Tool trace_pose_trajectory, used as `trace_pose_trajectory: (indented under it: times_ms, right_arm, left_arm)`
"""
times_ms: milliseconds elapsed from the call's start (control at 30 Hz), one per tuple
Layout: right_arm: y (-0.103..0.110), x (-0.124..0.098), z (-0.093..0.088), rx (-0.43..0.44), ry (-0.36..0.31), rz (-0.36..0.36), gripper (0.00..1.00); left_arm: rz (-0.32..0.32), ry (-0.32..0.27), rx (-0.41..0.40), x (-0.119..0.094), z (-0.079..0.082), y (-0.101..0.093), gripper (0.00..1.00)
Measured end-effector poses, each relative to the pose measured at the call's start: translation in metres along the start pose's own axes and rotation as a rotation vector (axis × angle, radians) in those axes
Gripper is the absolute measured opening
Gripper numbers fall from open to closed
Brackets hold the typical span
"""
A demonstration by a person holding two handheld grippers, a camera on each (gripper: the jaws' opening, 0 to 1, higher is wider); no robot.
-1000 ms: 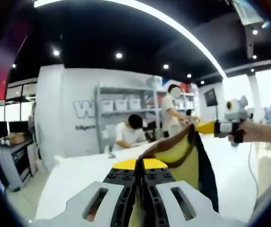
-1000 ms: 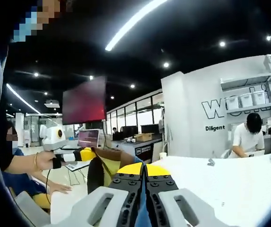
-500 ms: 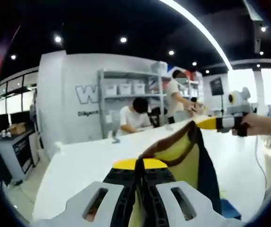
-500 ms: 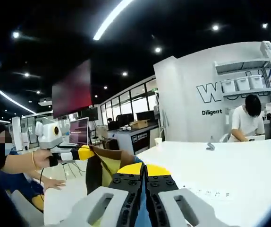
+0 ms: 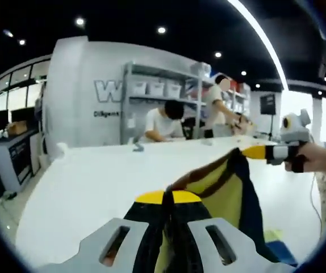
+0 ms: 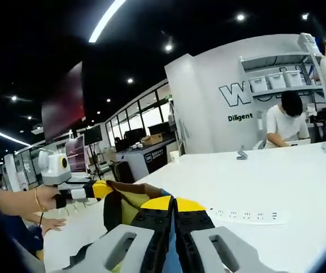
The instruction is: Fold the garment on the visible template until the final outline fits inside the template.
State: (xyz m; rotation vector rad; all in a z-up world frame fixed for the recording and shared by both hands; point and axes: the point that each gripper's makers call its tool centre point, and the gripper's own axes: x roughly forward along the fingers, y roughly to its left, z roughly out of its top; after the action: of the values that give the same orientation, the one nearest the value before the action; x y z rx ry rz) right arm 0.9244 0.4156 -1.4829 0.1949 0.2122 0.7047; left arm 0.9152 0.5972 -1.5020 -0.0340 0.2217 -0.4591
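In the left gripper view the left gripper (image 5: 168, 227), grey-bodied with black, yellow-tipped jaws, has those jaws pressed together on an edge of the yellow garment with brown trim and a dark navy panel (image 5: 225, 190), which rises from the jaws and stretches to the right, held up above the long white table (image 5: 95, 176). At the cloth's far corner the right gripper (image 5: 248, 152) pinches the brown hem with its yellow tips, its handle held by a hand (image 5: 316, 159) reaching in from the right edge. In the right gripper view the right gripper's jaws are likewise closed on the garment, which sags to the left toward the left gripper, held there by a hand wearing a bracelet (image 6: 29, 200). A strip of printed marks (image 6: 245, 215) lies on the table just right of the jaws. Beyond the table a seated person in a white shirt (image 5: 163, 120) bends over it, a standing person (image 5: 217, 111) is beside grey shelving with white bins (image 5: 157, 91), and large letters mark the white wall (image 6: 245, 94).
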Motion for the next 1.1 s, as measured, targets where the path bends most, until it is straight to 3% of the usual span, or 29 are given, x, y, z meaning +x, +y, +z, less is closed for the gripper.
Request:
trace_pose_trajectory:
  times_ms: [133,233,367,433,600,733,800,933,1033,1100]
  right_arm:
    - [-0.008,0.004,-0.01,0.007,0.015,-0.021,0.0]
    - [-0.015,0.013,-0.023,0.015,0.038,-0.039,0.0]
    - [-0.022,0.016,-0.031,0.024,0.054,-0.056,0.0]
    - [-0.018,0.019,-0.039,0.033,0.061,-0.044,0.0]
    - [-0.026,0.025,-0.05,0.047,0.074,-0.058,0.0]
    - [-0.025,0.022,-0.051,0.045,0.094,-0.067,0.0]
    - [-0.026,0.021,-0.052,0.036,0.096,-0.074,0.0]
    - [-0.028,0.015,-0.053,0.04,0.092,-0.077,0.09]
    - [-0.024,0.007,-0.059,0.001,0.113,-0.068,0.1]
    - [-0.023,0.001,-0.065,-0.021,0.131,-0.069,0.12]
  left_arm:
    - [0.0,0.011,-0.004,0.009,-0.007,0.003,0.0]
    - [0.021,0.049,-0.003,0.024,-0.026,0.012,0.01]
    - [0.03,0.074,-0.012,0.03,-0.036,0.012,0.0]
    - [0.08,0.104,0.052,0.032,-0.045,0.024,0.0]
    - [0.053,0.114,0.018,0.037,-0.052,0.022,0.0]
    - [0.045,0.128,0.01,0.036,-0.055,0.021,0.03]
    - [0.051,0.128,0.027,0.034,-0.055,0.023,0.09]
    - [0.058,0.13,0.037,0.028,-0.052,0.023,0.19]
    - [0.055,0.123,0.034,0.017,-0.051,0.02,0.21]
    - [0.086,0.14,0.048,0.005,-0.059,0.026,0.23]
